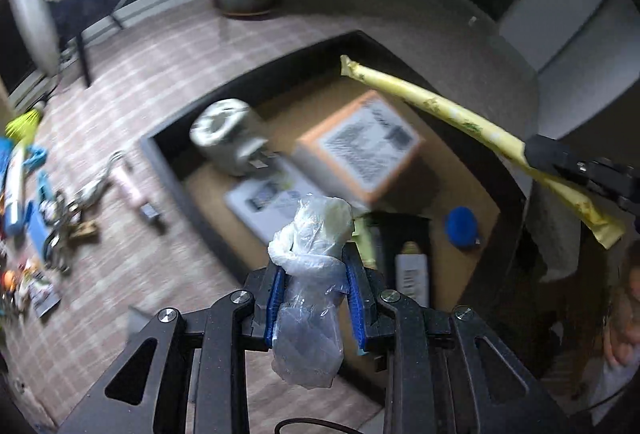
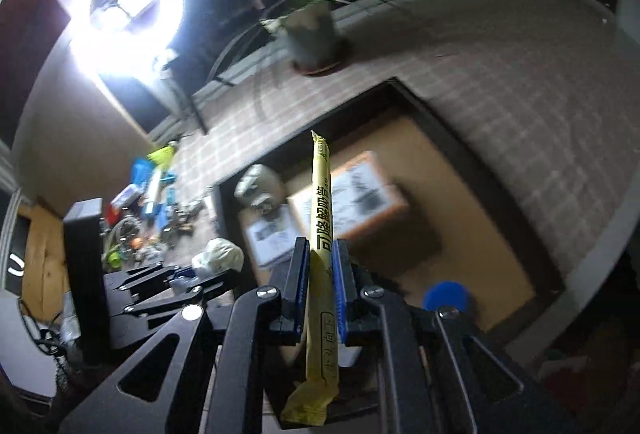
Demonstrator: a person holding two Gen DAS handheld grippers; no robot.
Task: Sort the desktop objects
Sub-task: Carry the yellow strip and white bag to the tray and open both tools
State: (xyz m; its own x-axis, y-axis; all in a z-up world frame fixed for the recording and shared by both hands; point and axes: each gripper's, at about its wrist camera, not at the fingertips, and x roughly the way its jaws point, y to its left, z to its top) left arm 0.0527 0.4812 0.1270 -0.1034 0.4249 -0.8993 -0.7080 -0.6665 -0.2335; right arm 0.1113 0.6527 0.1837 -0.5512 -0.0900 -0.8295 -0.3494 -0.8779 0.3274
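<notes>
Taking the dark-rimmed tray [image 1: 176, 170] as my landmark: left of it, on the checked cloth, I see a blurred scatter of small desk items [image 1: 36, 194]. Above the tray's near edge, my left gripper [image 1: 316, 266] is clamped on a crumpled clear plastic bag [image 1: 310, 274], blue pads pressing both sides. Inside the tray sit a grey roll [image 1: 224, 134], an orange box [image 1: 356, 146] and a blue cap [image 1: 462, 226]. Over its right side, my right gripper [image 2: 320, 274] pinches a long yellow wrapped straw [image 2: 322, 234].

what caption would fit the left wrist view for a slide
Left gripper clamps a crumpled clear plastic bag above a dark bin of boxes, while the right gripper holds a yellow wrapped straw.
</notes>
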